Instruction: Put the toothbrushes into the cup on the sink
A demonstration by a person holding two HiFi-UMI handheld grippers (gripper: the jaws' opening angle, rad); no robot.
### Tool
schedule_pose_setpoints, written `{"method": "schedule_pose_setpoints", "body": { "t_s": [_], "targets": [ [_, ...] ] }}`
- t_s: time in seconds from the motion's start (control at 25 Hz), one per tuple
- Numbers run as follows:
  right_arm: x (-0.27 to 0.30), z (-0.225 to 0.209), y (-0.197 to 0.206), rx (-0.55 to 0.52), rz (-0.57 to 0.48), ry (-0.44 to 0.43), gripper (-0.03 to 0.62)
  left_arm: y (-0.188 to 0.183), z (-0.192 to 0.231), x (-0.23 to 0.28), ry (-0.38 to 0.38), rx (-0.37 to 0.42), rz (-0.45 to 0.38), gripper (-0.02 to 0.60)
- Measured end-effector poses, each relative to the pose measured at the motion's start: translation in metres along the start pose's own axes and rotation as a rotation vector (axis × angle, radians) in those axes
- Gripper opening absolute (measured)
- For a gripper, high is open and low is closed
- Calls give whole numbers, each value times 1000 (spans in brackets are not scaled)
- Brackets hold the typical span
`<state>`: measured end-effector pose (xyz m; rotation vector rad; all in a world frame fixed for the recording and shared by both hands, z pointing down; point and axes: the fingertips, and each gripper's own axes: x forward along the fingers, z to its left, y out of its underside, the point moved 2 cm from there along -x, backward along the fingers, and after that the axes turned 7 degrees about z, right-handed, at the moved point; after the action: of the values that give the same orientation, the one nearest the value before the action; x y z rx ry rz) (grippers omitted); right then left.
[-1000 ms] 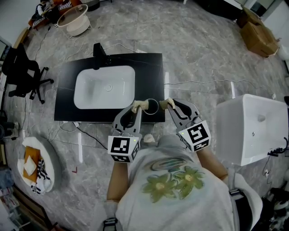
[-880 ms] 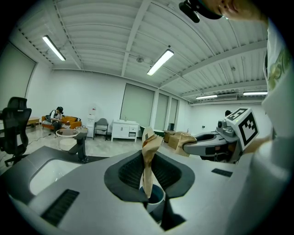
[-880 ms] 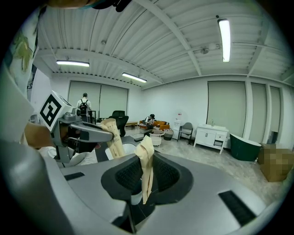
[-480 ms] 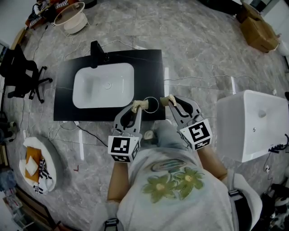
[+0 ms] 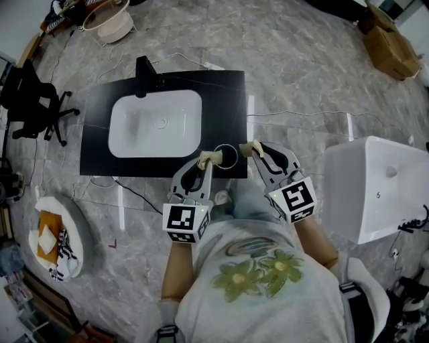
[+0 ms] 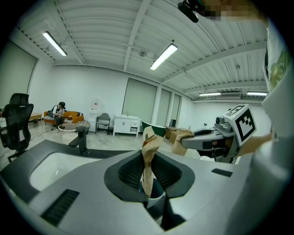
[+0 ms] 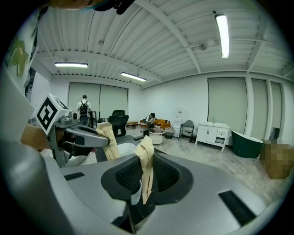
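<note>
Black table [image 5: 224, 100] on a grey marble floor [image 5: 301, 80]. White basin [image 5: 155, 124] is sunk into the table's left half, with a black tap [image 5: 143, 68] at the back-left corner. A cup [image 5: 226, 157] stands upright at the front edge, right of the basin. The rest of the top is bare.

On the floor:
- thin cable [image 5: 301, 115] running right from the table
- black chair [image 5: 30, 100] to the left
- round white tub [image 5: 107, 20] at far left
- cardboard box [image 5: 392, 50] at far right
- white unit [image 5: 375, 187] to the right
- round pad [image 5: 60, 238] at near left, with small items on it
</note>
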<state>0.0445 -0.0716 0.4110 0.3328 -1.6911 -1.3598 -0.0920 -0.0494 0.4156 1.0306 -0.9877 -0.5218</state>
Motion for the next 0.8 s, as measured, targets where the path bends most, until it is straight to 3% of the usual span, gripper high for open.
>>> {"method": "schedule_pose_setpoints", "body": {
  "t_s": [0.8],
  "targets": [
    [13,-7,-1,-5,0,-23,81,8,-1,11,-14,-4,33,60]
  ]
}}
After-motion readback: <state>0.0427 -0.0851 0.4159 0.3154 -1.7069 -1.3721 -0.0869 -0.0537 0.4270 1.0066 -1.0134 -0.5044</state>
